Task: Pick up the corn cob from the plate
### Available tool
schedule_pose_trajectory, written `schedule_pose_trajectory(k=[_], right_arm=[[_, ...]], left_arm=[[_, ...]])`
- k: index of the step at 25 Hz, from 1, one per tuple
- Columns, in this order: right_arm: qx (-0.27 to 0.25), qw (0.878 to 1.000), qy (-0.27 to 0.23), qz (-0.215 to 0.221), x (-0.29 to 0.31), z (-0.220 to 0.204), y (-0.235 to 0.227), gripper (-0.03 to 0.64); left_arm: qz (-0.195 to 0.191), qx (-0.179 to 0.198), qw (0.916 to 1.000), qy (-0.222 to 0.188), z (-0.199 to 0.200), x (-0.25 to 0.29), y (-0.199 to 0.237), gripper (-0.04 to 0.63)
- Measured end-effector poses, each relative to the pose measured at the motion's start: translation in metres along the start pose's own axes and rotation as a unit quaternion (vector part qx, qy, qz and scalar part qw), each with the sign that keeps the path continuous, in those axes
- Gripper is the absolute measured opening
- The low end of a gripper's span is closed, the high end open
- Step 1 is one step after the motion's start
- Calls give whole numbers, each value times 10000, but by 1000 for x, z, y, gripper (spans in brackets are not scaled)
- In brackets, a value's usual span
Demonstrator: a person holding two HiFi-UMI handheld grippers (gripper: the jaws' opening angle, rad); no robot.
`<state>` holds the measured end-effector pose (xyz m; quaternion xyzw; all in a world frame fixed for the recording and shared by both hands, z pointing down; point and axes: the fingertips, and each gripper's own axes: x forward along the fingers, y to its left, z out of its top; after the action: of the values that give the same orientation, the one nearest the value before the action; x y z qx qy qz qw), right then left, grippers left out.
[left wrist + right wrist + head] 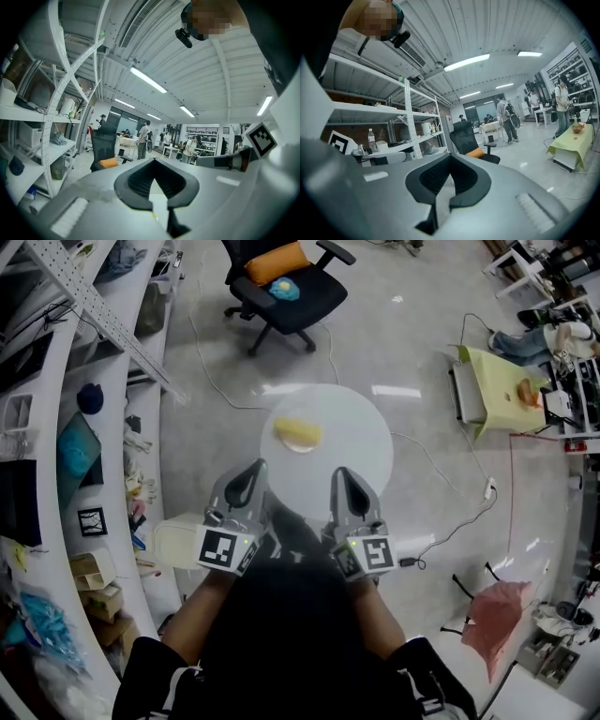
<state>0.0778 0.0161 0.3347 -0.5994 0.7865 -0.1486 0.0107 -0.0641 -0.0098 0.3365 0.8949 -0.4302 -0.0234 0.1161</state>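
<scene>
Head view, catalogue of contents, largest first.

1. Shelving [56, 381]: white curved racks along the left edge, loaded with boxes and oddments.
2. Round table [370, 460]: white top, centre of the floor, directly ahead of the person.
3. Office chair [281, 292]: black with an orange cushion, beyond the table and well apart from it.
4. Side table [497, 381]: under a green cloth, far right.
5. Left gripper [254, 468]: at the near edge of the round table, pointing across it. Its own view shows the jaws drawn together with nothing between them.
6. Right gripper [342, 473]: beside the left one at the same edge. Jaws likewise closed and empty.
7. Plate [302, 450]: white, hard to separate from the table top, on the far left part of it.
8. Corn cob [297, 432]: yellow, lying on the plate, apart from both grippers and nearer the left one. Neither gripper view shows it.

Task status, as judged: approach stage only. Nothing is grasped. Left to do: open a claw, reach the cob, close on it, lift it off the plate.
</scene>
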Motion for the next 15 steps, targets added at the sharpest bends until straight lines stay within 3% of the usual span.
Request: schedule_pose_trajectory(k=[15], right_arm=[[122, 9983, 510, 271, 58, -30, -45, 8]], left_arm=[[318, -112, 9990, 307, -27, 60, 20, 2]])
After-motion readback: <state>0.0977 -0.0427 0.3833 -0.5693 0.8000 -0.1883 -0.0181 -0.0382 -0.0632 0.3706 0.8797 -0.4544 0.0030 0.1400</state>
